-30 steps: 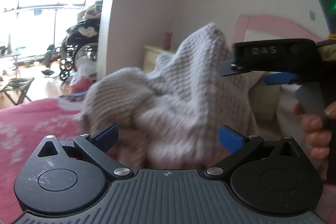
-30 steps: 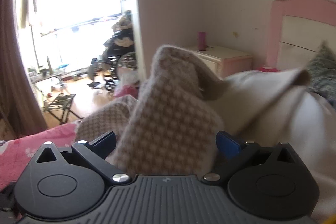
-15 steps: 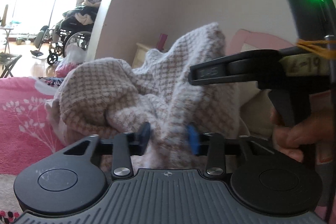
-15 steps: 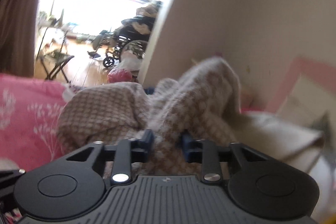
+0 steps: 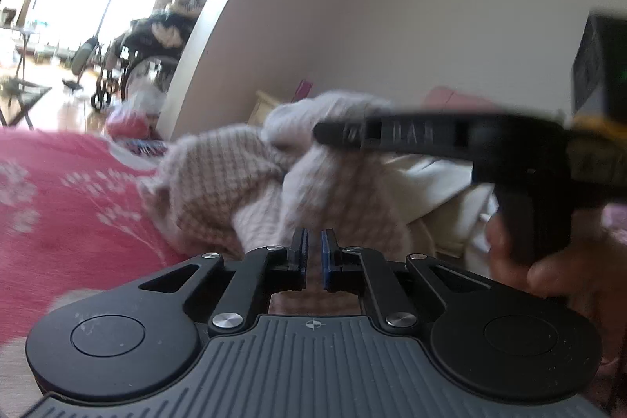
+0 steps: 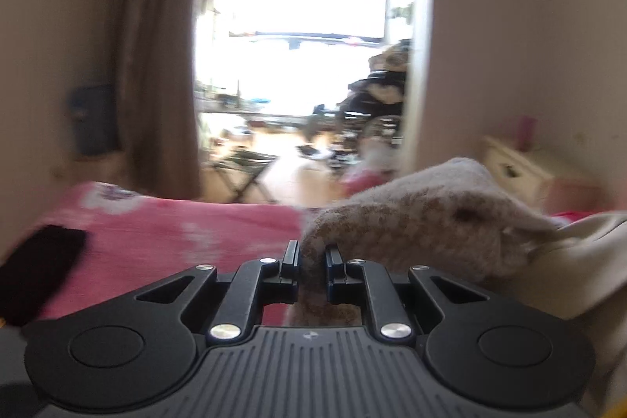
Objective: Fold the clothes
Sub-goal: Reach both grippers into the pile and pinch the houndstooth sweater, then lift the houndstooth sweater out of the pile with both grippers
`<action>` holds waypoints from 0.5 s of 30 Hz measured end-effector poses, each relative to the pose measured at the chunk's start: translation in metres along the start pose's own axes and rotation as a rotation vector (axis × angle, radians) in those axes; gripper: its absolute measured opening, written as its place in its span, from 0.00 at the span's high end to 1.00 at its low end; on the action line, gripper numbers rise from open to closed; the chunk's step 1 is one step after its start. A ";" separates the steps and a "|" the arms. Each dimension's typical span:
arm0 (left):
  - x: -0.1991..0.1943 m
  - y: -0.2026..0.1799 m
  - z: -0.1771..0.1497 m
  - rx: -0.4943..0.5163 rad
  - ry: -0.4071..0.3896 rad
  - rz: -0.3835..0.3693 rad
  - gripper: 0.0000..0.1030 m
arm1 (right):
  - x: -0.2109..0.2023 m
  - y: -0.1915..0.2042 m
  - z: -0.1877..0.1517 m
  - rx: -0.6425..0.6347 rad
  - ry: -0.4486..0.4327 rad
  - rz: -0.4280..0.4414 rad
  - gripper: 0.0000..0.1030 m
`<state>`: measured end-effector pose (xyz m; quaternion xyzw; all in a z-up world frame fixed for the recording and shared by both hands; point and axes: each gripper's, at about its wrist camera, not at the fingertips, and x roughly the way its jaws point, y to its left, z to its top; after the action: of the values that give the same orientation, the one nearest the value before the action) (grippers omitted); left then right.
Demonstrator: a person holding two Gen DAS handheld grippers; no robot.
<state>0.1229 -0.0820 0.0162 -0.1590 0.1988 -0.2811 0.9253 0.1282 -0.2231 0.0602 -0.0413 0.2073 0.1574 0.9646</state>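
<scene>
In the left wrist view, the left claw sits at 6 o'clock with its blue pads drawn almost together, clenched; whether any cloth is caught in the thin slit between them cannot be told, since the knit lies just beyond the tips and the picture is blurred. The sweater, a beige-and-white checked knit, is bunched in a heap at the centre of the frame on the bed, whose pink flowered cover fills 9 o'clock. At 3 o'clock the right claw reaches in from the side, its black body lying across the top of the sweater, with a hand wrapped round its grip. A cream cloth lies behind the sweater toward 3 o'clock. A wheelchair stands in the bright room at 10 o'clock. In the right wrist view, the right claw at 6 o'clock has just been closing and is grasping a fold of the sweater, which runs down between its pads. The rest of the sweater stretches toward 3 o'clock over the cream cloth. The bed spreads from 9 o'clock to the centre, and a nightstand stands at 2 o'clock.
</scene>
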 end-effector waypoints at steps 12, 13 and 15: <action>-0.162 0.054 -0.059 -0.039 0.189 0.180 0.74 | -0.057 0.136 -0.066 -0.202 0.092 0.359 0.98; -0.168 0.059 -0.062 -0.062 0.198 0.204 0.70 | -0.054 0.130 -0.070 -0.152 0.126 0.336 0.94; -0.172 0.061 -0.060 -0.081 0.192 0.235 0.53 | -0.047 0.104 -0.074 -0.033 0.172 0.242 0.72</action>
<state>-0.0076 0.0556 -0.0130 -0.1442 0.3150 -0.1766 0.9213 0.0252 -0.1485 0.0107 -0.0452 0.2902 0.2718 0.9164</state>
